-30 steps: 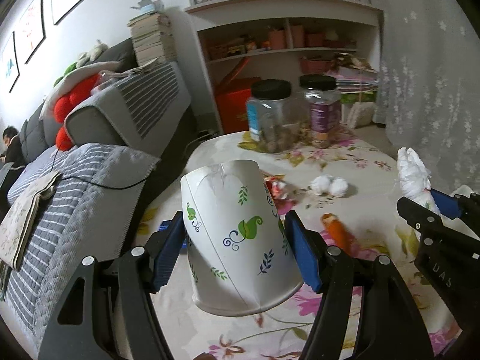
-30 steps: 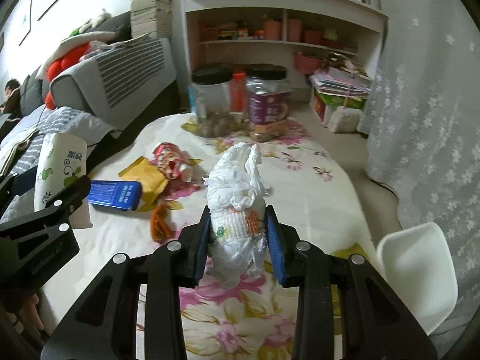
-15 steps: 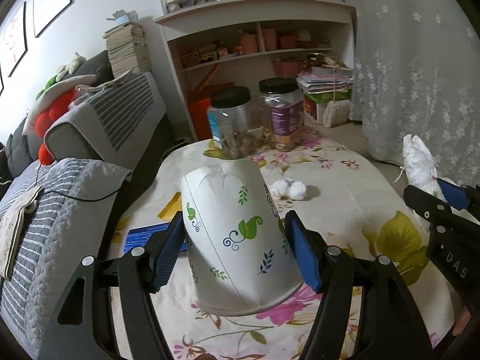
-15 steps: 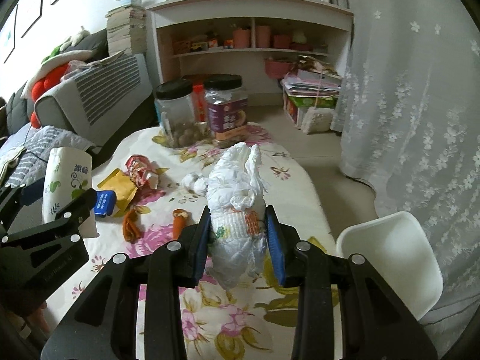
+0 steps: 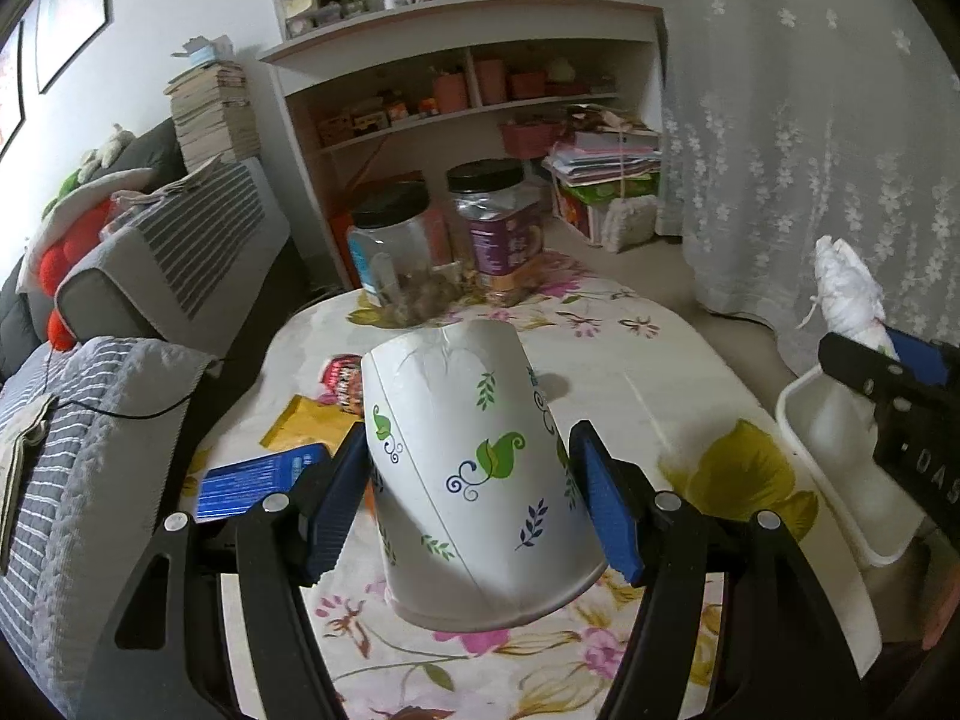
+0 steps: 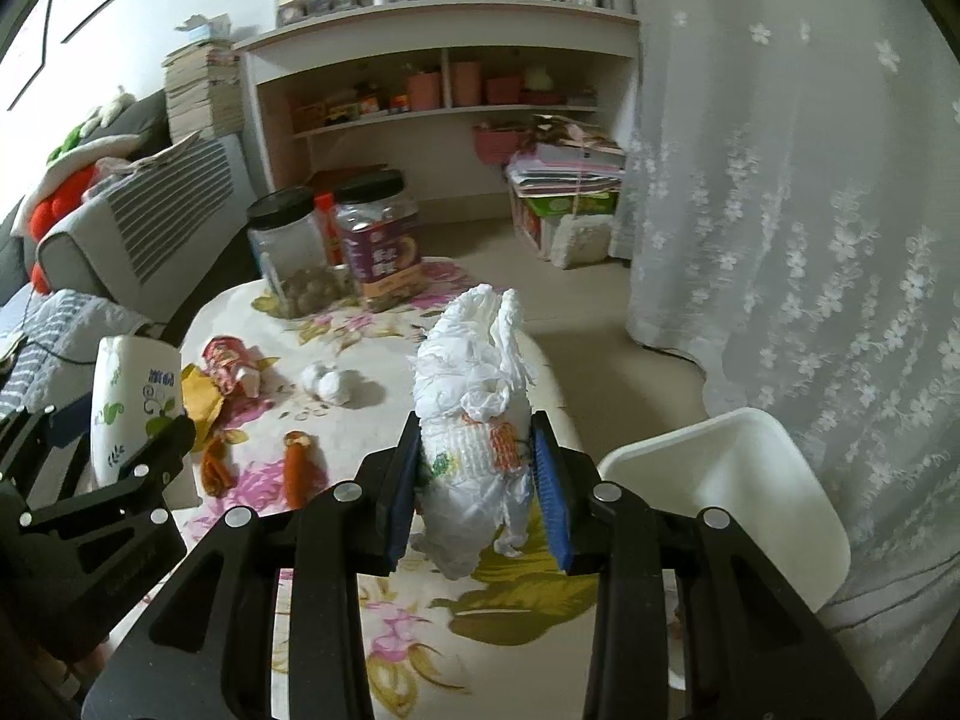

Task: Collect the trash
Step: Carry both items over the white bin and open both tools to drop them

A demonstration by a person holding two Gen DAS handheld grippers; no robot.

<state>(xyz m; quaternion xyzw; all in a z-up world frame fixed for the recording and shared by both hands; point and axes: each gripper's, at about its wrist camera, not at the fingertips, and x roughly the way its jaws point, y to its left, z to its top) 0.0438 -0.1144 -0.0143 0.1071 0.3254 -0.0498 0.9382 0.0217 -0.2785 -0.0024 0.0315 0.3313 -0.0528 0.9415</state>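
Your left gripper (image 5: 474,516) is clamped on an upturned paper cup (image 5: 480,474), both blue pads pressed flat to its printed wall; your right gripper (image 6: 477,492) is pinched narrow on a crumpled white wad (image 6: 474,420) with a strip of patterned wrapping. Neither grip has altered over the last second.

What has changed is the backdrop. A second ago both loads hung over the middle of the table (image 5: 630,360); now they hang near its right-hand edge, and a white bin (image 6: 738,486) has come fully into the right view, just beside that edge. In the left view the wad (image 5: 849,294) sits directly above the bin's rim (image 5: 798,420). You appear to be on the carry leg, with the wad likely first to drop and the cup some way short.

Count, left to right on the table:
- one blue packet (image 5: 264,477)
- one yellow wrapper (image 5: 312,426)
- one red snack packet (image 6: 231,360)
- two orange scraps (image 6: 297,465)
- one pair of white tissue balls (image 6: 327,384)
- two black-lidded jars (image 6: 378,246)

Held: one cup, one wad. Bins: one. Six loose pieces of litter thus seem to remain.
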